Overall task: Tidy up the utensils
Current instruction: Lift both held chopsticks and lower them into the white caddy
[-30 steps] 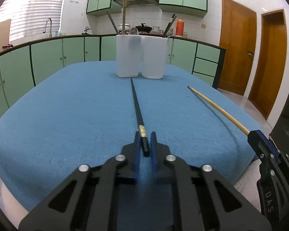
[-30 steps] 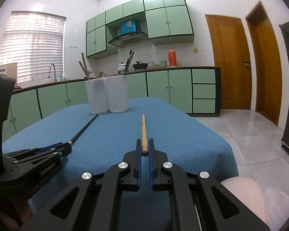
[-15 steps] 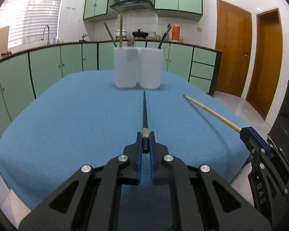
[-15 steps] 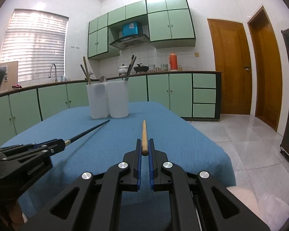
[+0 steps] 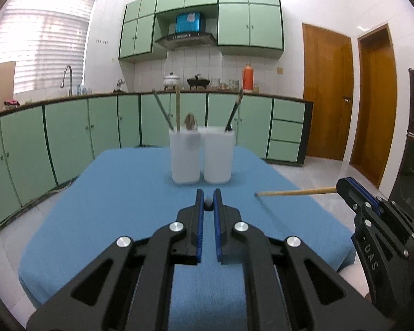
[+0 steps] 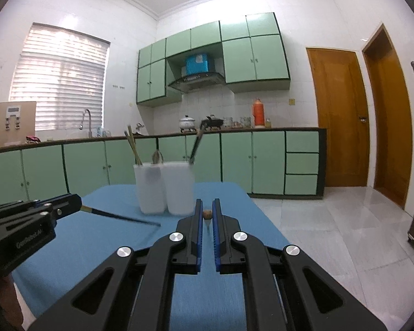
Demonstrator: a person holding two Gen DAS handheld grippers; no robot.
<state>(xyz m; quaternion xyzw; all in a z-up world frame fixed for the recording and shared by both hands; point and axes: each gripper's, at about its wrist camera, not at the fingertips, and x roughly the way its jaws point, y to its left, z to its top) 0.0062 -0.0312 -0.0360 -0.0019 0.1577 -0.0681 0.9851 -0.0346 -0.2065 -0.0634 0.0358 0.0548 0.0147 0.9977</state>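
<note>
A blue cloth (image 5: pixel 124 220) covers the tabletop, and both grippers hang above its near edge, each clamped on one chopstick. On the left, the left gripper (image 5: pixel 207 204) has its blue-padded fingers (image 5: pixel 198 220) pressed together on the butt of a black chopstick (image 6: pixel 124 216); seen from its own camera only the dark round end shows between the tips, while the right wrist view shows the whole stick with a gold band near the held end, reaching out level over the cloth, clear of it, with its thin tip toward the middle of the table. Past it, toward the far edge and about midway across, two white cups (image 5: pixel 201 155) stand upright, touching side by side. The left cup (image 5: pixel 185 157) holds a dark stick, a pale wooden stick and a spoon; the right cup (image 5: pixel 217 155) holds dark chopsticks leaning to the right. Further right, the right gripper (image 6: pixel 207 215) is likewise closed on the end of a wooden chopstick (image 5: pixel 295 192); its own camera shows only the light round butt between the fingers, and the left wrist view shows the stick lifted off the cloth, lying roughly level, its tip pointing toward the cups but well short of them.
</note>
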